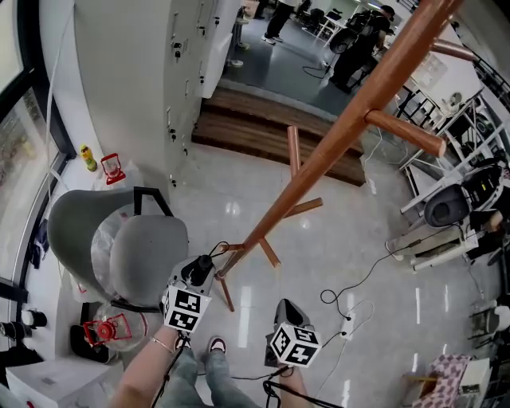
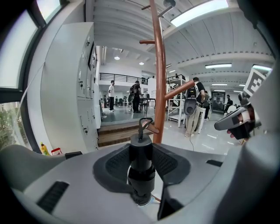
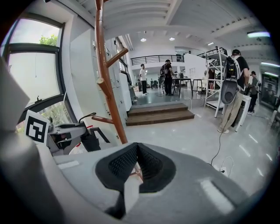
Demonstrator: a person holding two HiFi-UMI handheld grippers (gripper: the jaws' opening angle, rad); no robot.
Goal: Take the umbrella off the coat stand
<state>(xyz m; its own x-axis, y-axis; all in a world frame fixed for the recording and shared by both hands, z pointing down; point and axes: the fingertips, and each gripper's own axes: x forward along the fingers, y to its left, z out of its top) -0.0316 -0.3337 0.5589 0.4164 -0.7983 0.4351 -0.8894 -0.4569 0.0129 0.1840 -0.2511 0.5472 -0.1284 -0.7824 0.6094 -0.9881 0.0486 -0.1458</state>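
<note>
My left tongs point(image 2: 141, 148) are clamped on the black handle of the umbrella point(image 2: 141, 175). Its strap loop point(image 2: 143, 124) is hooked over a low peg point(image 2: 152, 128) of the coat stand point(image 2: 160, 87), just ahead of them. My right tongs point(image 3: 138, 152) are closed on nothing. If I pull away before the loop clears the peg's tip, I judge the strap could snag and tip the stand.

Glossy pale floor point(image 1: 382, 239) underfoot, crossed by a black cable point(image 1: 366, 277) to a white power strip point(image 1: 348, 323), rising by dark wooden steps point(image 1: 263, 127) to a farther grey level. Tall white lockers point(image 1: 135, 72) along the left wall, beside a dark-framed window point(image 3: 35, 74) with greenery outside, a grey chair point(image 1: 119, 239) near them. Lit from above by long ceiling strip lights point(image 2: 205, 11), with metal shelving point(image 3: 214, 74) and standing people point(image 3: 165, 76) farther back.
</note>
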